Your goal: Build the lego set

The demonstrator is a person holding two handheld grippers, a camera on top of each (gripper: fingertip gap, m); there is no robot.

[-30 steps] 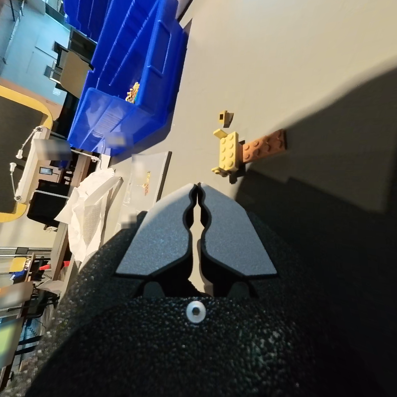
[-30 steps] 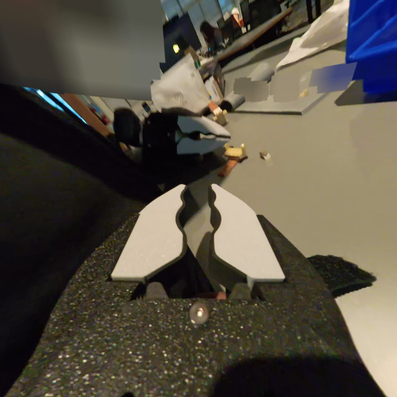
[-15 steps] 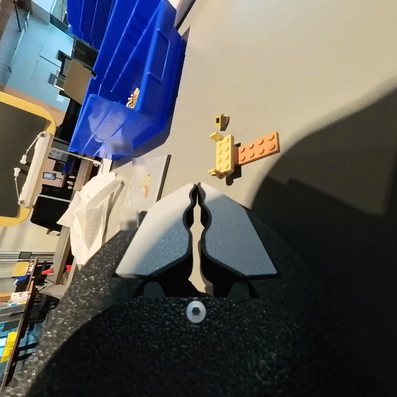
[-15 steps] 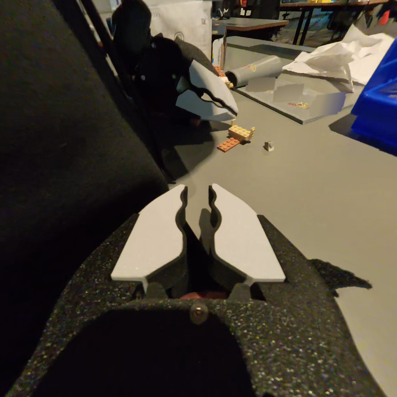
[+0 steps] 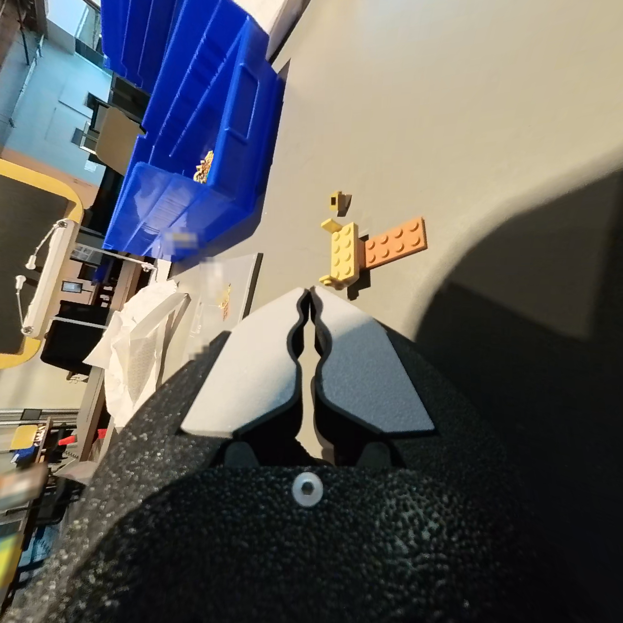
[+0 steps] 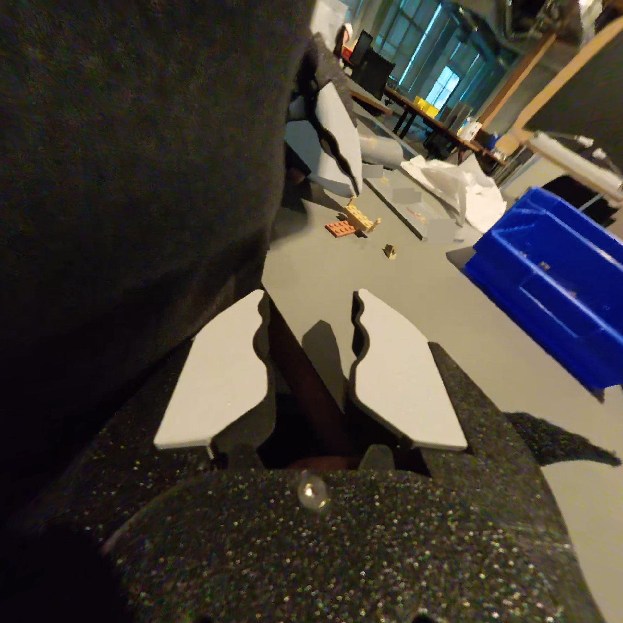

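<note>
Right now I am looking across a plain grey desk in a big workshop room, with tall windows glowing blue-green at the back in the right wrist view and other tables stretching away. A blue bin is sitting on the desk, holding a few small tan pieces, and another view of it is showing at the right. Crumpled white paper and a flat grey board are lying beyond it. Labels on the bin and board are blurred over, so I am reading nothing there. My left gripper is hovering with its tips pressed together and nothing between them; the yellow brick is lying just ahead of those tips, slightly to the right, sitting on one end of the orange plate. A small tan piece is lying apart, just beyond the brick. My right gripper is standing with its fingers spread and empty, well back from the build, which is lying out ahead of it beneath the left gripper's tips.
</note>
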